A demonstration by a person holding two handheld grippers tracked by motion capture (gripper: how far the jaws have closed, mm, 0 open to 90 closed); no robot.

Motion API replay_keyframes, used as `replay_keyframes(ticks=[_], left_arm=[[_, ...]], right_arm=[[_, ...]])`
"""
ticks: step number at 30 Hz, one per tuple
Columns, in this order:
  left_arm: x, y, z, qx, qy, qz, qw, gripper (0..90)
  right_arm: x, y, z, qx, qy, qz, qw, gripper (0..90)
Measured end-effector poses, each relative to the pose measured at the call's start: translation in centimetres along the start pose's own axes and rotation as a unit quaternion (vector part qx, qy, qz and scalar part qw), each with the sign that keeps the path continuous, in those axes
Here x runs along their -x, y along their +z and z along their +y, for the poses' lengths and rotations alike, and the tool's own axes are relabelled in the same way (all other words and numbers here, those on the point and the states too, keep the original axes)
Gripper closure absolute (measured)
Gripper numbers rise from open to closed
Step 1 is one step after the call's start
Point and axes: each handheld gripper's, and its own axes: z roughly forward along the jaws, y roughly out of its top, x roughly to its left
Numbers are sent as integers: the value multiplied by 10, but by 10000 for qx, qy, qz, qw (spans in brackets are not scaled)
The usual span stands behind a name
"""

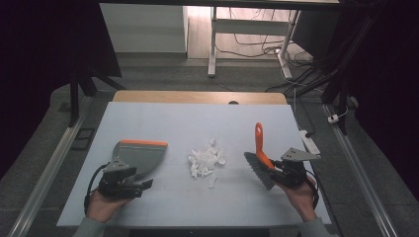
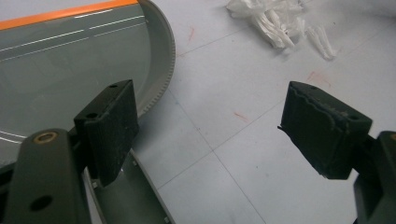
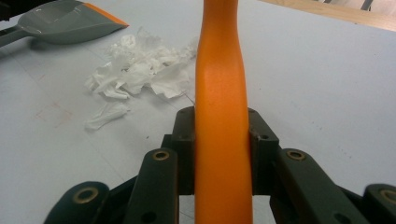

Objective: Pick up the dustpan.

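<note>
The right tool (image 3: 223, 140) is closed on the orange handle of a brush (image 1: 260, 153), whose grey bristles are seen in the high view near the right edge of the bench (image 1: 197, 118). The left tool (image 2: 210, 135) is held wide with nothing between its jaws, 1 jaw over the rim of a grey dustpan (image 2: 70, 60) lying at the bench's left. A pile of white paper scraps (image 1: 205, 160) is located between dustpan and brush.

Grey plastic dustpan (image 1: 138, 157) with orange front edge, orange-handled brush (image 1: 260, 148) with grey bristles, white crumpled paper scraps (image 1: 206, 160), pale grey-white tabletop (image 1: 197, 123), black gripper jaws.
</note>
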Motion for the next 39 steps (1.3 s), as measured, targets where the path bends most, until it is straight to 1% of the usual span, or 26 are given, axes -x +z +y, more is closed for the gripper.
replay_keyframes(ticks=[12,18,22,25,26,27,29,32,33,37,39], left_arm=[[0,-2,1,22,11,13,10000,207],[1,-6,5,21,6,81,10000,207],[1,-8,8,-10,-124,72,9999,209],[0,-8,11,-56,-200,127,9997,209],[0,-9,14,-95,-238,187,9995,210],[0,-9,14,-95,-238,187,9995,209],[-1,-10,16,-129,-284,261,9992,211],[-2,-10,22,-246,-342,366,9984,212],[-1,-10,26,-328,-368,456,9977,213],[-1,-10,30,-401,-427,520,9969,213],[-3,-11,31,-412,-512,567,9962,211]], right_arm=[[0,-2,1,37,8,-3,10000,700],[0,-2,1,42,14,-8,10000,700],[1,-3,1,54,52,-8,10000,700],[1,-3,1,49,69,-9,10000,700],[1,-3,0,50,75,-3,10000,700],[2,-3,0,54,83,5,10000,700],[2,-2,1,56,81,19,9999,700],[2,-2,2,76,82,50,9999,700],[2,-1,2,74,85,64,9999,700],[2,0,3,48,39,71,10000,700],[2,1,2,31,28,55,10000,700]])
